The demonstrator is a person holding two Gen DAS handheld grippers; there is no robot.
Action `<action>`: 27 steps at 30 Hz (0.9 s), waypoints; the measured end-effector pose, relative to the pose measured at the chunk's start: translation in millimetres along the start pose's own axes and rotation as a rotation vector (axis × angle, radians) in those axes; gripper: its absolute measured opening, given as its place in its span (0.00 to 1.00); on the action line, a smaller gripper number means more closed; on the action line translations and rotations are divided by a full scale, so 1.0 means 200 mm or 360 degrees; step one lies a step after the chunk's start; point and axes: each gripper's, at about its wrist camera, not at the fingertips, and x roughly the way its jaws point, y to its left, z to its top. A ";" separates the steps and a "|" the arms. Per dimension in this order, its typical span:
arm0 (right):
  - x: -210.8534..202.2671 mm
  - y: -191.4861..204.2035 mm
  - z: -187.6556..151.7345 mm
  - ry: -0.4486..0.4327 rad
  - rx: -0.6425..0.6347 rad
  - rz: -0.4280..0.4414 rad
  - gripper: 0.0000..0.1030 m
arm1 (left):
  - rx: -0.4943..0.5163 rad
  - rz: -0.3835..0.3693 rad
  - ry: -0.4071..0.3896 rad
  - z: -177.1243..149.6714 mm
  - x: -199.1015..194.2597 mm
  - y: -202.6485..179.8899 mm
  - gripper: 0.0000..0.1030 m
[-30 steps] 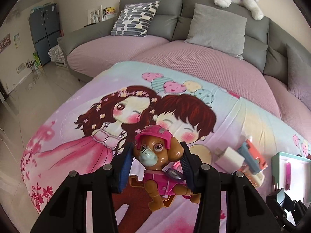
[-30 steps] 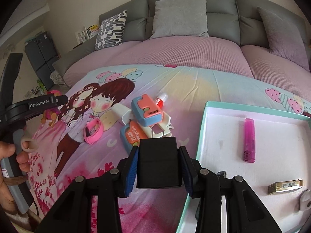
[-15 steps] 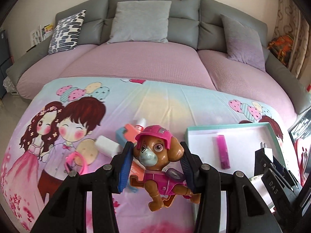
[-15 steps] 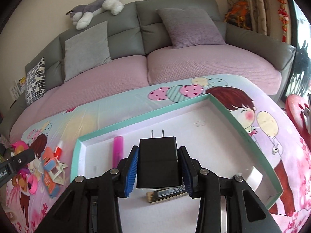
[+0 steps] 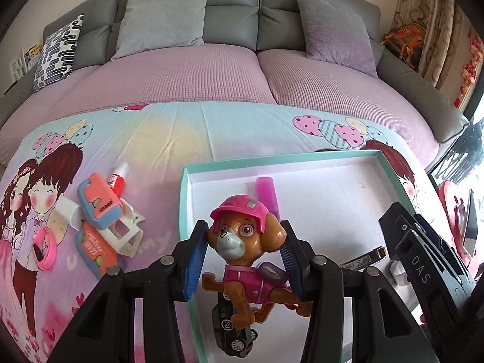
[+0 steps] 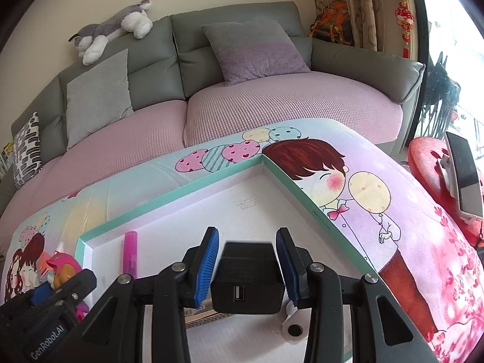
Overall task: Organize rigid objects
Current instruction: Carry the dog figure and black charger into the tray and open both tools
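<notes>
L gripper (image 5: 243,260) fingers clamped on pup figurine (image 5: 246,251) over teal-rimmed tray (image 5: 390,163); R gripper (image 6: 246,267) fingers clamped on black USB charger (image 6: 248,281) w/ pink lighter (image 6: 130,252) in tray.

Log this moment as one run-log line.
left gripper: holds brown puppy figurine in pink helmet | right gripper: holds black USB charger block | both over teal-rimmed white tray

"DAS" on right tongs (image 5: 423,269), "GenRobot.AI" on left tongs (image 6: 48,343)
</notes>
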 end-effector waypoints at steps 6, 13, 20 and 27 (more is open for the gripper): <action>0.02 0.04 -0.02 0.0028 -0.0059 0.0024 0.41 | 0.0043 0.0001 0.0040 -0.04 0.04 -0.04 0.47; 0.04 0.03 -0.02 0.0058 -0.0064 0.0022 0.41 | 0.0068 0.0022 0.0091 -0.06 0.08 -0.07 0.48; 0.04 0.02 -0.02 0.0060 -0.0056 0.0036 0.41 | 0.0058 0.0048 0.0068 -0.05 0.06 -0.06 0.66; 0.03 0.04 -0.02 0.0052 -0.0068 0.0071 0.41 | -0.0023 0.0122 0.0003 -0.02 -0.01 0.04 0.73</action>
